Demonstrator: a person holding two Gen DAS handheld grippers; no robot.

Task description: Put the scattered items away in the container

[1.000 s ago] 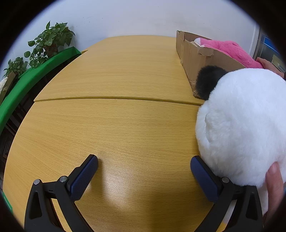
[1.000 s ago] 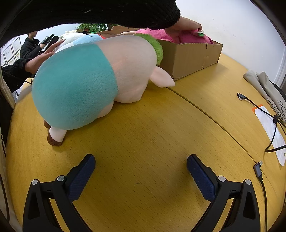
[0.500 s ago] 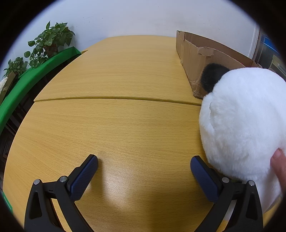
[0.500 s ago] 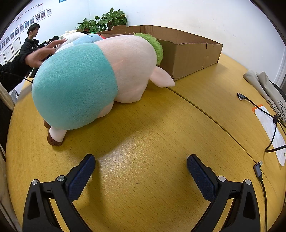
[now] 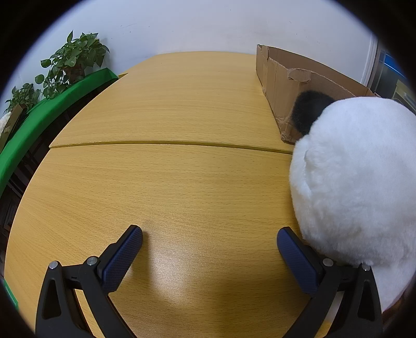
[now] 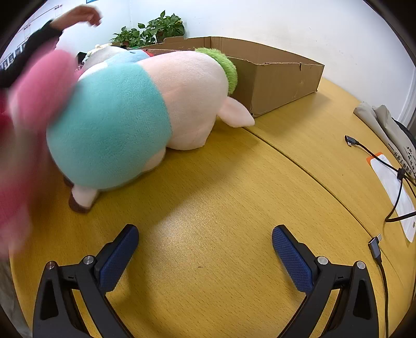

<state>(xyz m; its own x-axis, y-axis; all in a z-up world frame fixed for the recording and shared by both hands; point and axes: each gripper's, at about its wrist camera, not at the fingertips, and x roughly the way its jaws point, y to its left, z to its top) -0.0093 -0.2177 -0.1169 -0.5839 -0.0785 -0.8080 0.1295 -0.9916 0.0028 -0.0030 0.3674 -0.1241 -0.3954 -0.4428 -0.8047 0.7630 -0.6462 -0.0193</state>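
A cardboard box [image 5: 283, 78] stands at the back right of the wooden table [image 5: 169, 169]; it also shows in the right wrist view [image 6: 275, 75]. A big white plush with a black ear [image 5: 358, 182] lies at the right, touching the outside of my left gripper's right finger. My left gripper [image 5: 209, 243] is open and empty above the table. A pink plush pig in a teal shirt with green hair [image 6: 135, 111] lies in front of the box. A blurred pink plush [image 6: 28, 124] is at the far left. My right gripper [image 6: 205, 243] is open and empty.
Potted plants [image 5: 70, 62] and a green ledge [image 5: 39, 117] are left of the table. Cables [image 6: 390, 182], white paper [image 6: 392, 189] and a grey cloth [image 6: 382, 122] lie at the table's right. Another person's arm [image 6: 65, 23] reaches in at top left.
The pink plush has left the box and now shows blurred at the far left of the right wrist view. The hand on the white plush is gone. Both grippers stayed still.
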